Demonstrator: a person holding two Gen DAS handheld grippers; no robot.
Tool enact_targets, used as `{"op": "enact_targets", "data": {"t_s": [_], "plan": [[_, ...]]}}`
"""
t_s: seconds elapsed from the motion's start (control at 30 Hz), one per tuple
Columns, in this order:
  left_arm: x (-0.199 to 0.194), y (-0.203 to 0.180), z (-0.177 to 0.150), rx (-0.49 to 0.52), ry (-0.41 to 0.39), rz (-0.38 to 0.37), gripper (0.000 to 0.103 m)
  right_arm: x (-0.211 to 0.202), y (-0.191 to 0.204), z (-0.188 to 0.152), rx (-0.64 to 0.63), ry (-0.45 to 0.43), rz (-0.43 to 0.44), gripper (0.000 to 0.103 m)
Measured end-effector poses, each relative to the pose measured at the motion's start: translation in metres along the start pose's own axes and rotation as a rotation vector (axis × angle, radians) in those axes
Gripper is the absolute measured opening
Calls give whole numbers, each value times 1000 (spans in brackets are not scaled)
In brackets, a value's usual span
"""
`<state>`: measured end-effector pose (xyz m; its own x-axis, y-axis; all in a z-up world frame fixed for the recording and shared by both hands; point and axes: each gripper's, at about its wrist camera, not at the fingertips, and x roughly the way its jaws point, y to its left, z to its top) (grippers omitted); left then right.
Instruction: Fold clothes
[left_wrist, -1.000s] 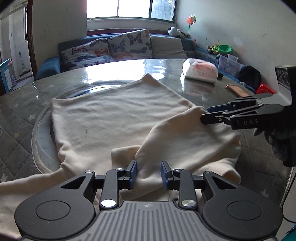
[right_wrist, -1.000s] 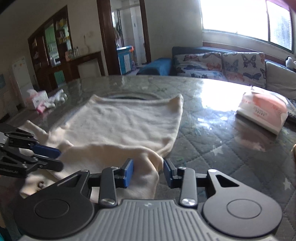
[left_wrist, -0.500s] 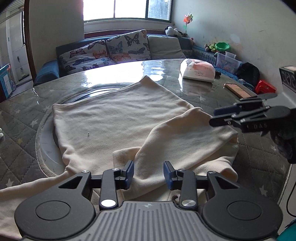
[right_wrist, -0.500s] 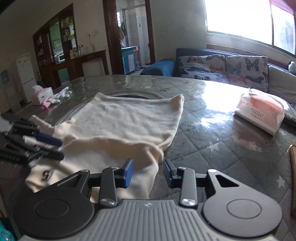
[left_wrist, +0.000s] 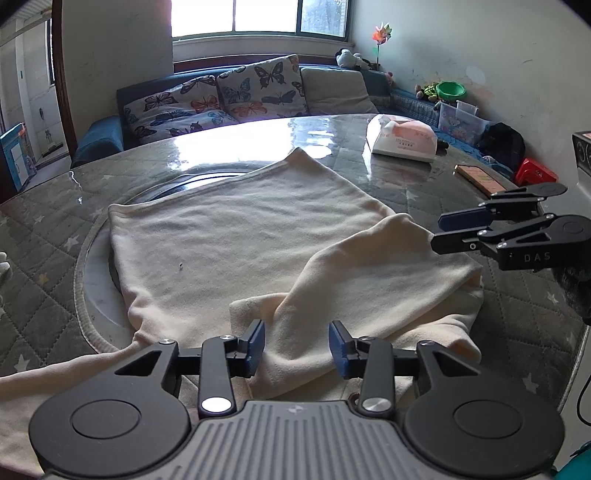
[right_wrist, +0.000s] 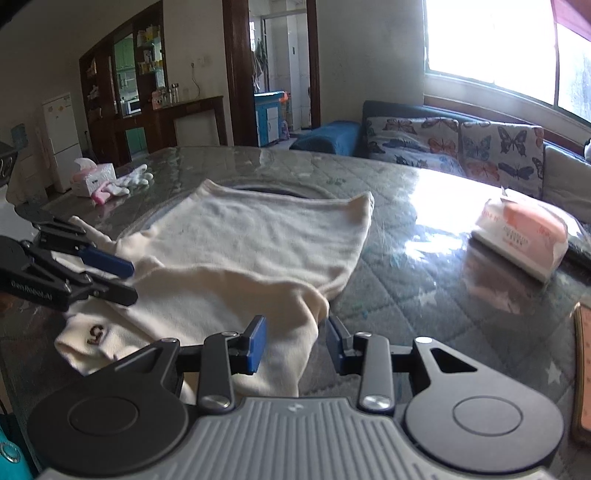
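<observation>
A cream long-sleeved garment (left_wrist: 236, 243) lies spread on the round table, one sleeve folded across its body (left_wrist: 369, 266). It also shows in the right wrist view (right_wrist: 258, 240), with a brown "5" mark (right_wrist: 96, 332) on its near corner. My left gripper (left_wrist: 297, 343) is open and empty, just above the garment's near edge. My right gripper (right_wrist: 295, 341) is open and empty, above the folded sleeve's end. Each gripper shows in the other's view, the right gripper (left_wrist: 439, 232) at the right and the left gripper (right_wrist: 129, 280) at the left.
A pink-and-white tissue pack (left_wrist: 402, 140) and a phone (left_wrist: 480, 179) lie on the quilted table top (left_wrist: 44, 221) to the right. A tissue box (right_wrist: 92, 177) and white gloves (right_wrist: 129, 179) sit at the far left. A butterfly-cushion sofa (left_wrist: 236, 96) stands behind.
Both grippers have drawn back and up from the garment. The right gripper has come off the sleeve fold it touched a second ago. The left jaws are slightly wider.
</observation>
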<state>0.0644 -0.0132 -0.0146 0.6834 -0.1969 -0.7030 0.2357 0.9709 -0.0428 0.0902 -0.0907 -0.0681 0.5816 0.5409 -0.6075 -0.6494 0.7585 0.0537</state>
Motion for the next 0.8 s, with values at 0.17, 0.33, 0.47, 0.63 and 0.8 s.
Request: {"op": "enact_targets", "data": {"t_s": [0.17, 0.33, 0.47, 0.63, 0.8], "plan": [[0, 3, 4, -15, -9, 12, 46, 5, 4, 10, -8, -21, 20, 35], [2, 11, 8, -45, -12, 33, 46, 14, 8, 17, -6, -34, 40, 35], [4, 22, 9, -87, -14, 62, 46, 25, 8, 17, -5, -14, 46, 35], [9, 31, 8, -118, -5, 79, 46, 36, 8, 13, -5, 15, 38, 35], [13, 35, 3, -136, 14, 94, 44, 30, 8, 13, -2, 11, 29, 35]]}}
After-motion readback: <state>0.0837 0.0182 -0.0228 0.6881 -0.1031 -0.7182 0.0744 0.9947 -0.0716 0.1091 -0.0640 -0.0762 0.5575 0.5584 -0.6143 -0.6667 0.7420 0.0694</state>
